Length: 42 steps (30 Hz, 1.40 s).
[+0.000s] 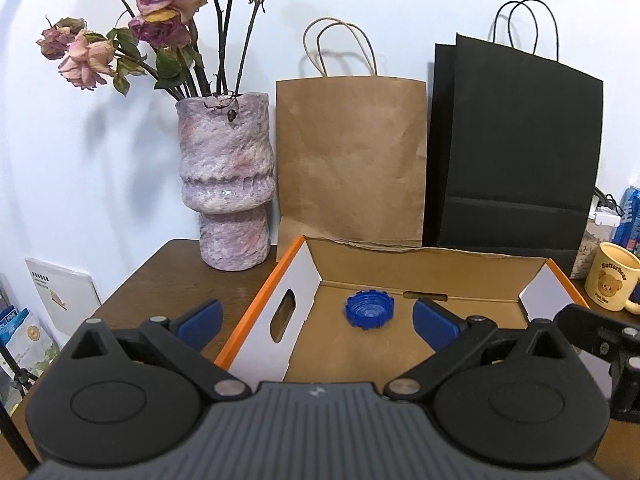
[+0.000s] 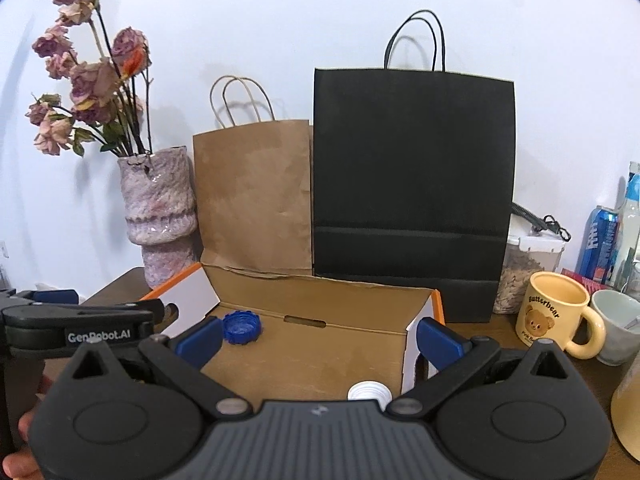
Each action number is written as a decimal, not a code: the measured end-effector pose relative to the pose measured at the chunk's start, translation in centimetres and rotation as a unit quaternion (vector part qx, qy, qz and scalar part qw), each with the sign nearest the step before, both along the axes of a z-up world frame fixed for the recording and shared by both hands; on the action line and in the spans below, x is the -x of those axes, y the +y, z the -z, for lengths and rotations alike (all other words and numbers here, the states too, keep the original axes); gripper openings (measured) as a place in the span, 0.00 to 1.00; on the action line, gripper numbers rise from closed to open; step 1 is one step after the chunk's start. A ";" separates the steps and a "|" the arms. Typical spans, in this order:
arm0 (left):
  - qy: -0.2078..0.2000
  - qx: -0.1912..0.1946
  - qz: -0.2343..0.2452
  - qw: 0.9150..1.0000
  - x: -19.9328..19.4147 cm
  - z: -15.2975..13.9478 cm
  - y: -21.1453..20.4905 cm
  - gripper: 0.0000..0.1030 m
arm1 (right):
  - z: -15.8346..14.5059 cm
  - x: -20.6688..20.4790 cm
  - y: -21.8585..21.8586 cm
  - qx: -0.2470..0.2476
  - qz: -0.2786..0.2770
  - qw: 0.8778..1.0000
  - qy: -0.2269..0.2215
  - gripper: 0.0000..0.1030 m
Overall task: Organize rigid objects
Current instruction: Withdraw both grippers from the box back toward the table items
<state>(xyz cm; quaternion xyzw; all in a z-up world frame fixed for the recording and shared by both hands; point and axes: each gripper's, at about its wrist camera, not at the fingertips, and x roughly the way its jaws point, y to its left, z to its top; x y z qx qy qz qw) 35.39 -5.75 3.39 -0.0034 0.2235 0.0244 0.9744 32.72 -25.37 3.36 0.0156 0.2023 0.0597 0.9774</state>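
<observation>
An open cardboard box (image 1: 400, 268) with orange edges sits on the dark wooden table; it also shows in the right wrist view (image 2: 320, 300). A blue bottle cap (image 1: 369, 309) lies open side up on the box floor near the back, also seen in the right wrist view (image 2: 241, 327). A white bottle cap (image 2: 368, 393) lies in the box's front right corner, partly hidden by my right gripper. My left gripper (image 1: 318, 318) is open and empty, above the box's left wall. My right gripper (image 2: 320, 336) is open and empty above the box.
A purple vase (image 1: 228, 184) with dried roses stands at the back left. A brown paper bag (image 1: 352, 160) and a black paper bag (image 1: 516, 152) lean on the wall behind the box. A yellow bear mug (image 2: 556, 316), a white cup (image 2: 618, 326) and cans (image 2: 600, 240) stand to the right.
</observation>
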 end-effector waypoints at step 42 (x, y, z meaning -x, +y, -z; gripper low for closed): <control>0.015 0.004 0.008 1.000 14.7 -0.3 1.3 1.00 | 0.4 15.6 0.4 0.009 -0.032 0.999 -0.016 1.00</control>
